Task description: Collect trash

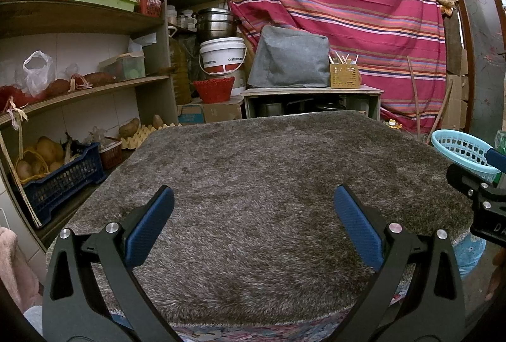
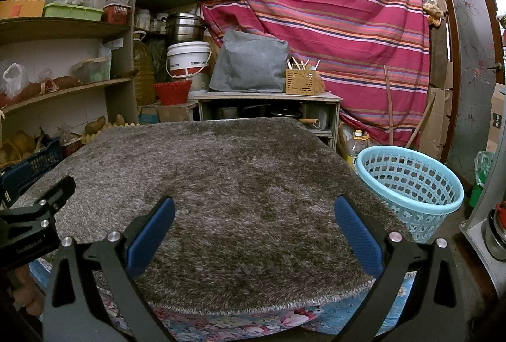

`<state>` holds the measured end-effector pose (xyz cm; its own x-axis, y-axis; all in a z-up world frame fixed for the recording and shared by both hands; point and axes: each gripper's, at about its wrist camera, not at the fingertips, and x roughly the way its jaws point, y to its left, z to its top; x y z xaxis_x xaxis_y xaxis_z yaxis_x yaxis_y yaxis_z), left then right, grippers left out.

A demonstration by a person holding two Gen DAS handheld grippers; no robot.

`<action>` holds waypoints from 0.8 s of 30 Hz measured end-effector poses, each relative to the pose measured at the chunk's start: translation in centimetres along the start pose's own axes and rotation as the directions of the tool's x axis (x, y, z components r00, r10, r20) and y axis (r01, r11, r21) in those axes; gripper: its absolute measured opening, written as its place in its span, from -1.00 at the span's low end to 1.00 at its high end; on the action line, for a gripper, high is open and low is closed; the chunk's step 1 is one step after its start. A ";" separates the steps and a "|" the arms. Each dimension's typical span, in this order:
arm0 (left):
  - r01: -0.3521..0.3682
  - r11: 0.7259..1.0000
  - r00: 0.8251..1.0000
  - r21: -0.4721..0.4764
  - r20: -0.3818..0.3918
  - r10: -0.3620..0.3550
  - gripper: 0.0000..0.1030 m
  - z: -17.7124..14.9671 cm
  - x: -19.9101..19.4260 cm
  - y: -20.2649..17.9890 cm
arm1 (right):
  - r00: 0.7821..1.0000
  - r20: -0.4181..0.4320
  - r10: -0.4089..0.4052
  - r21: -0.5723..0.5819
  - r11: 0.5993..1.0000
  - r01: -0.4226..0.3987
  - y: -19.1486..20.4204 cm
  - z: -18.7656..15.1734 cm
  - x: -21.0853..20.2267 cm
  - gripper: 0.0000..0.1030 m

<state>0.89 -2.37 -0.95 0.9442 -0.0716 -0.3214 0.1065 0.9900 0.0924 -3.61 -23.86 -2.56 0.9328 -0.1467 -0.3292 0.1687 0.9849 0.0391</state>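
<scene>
At the right edge of the left wrist view, only a sliver of the perforated pale-blue plastic basket (image 1: 461, 149) is seen; in the right wrist view it is shown whole, beside the shaggy grey rug (image 2: 227, 183). The left gripper (image 1: 253, 199) and the right gripper (image 2: 254, 209) are both held spread wide, nothing gripped.

Shaggy grey rug (image 2: 227, 183) over table; striped pink cloth (image 1: 332, 3) behind; shelves (image 1: 79, 19) left.

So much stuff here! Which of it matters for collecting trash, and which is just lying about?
For the job:
light blue basket, right of the table
grey shaggy mat, no trash visible on it
left gripper and right gripper, both open, holding nothing

Just lying about:
striped cloth
white bucket
shelves
</scene>
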 end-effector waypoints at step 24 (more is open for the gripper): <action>0.013 1.000 1.000 0.001 -0.010 -0.013 0.90 0.2 0.1 0.2 | 1.000 -0.002 -0.006 -0.007 1.000 0.006 0.1 0.4 -0.1 0.92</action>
<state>1.05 -2.21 -0.82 0.9397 -0.0836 -0.3316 0.1193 0.9889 0.0889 -3.55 -23.82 -2.11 0.9312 -0.1527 -0.3309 0.1724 0.9845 0.0307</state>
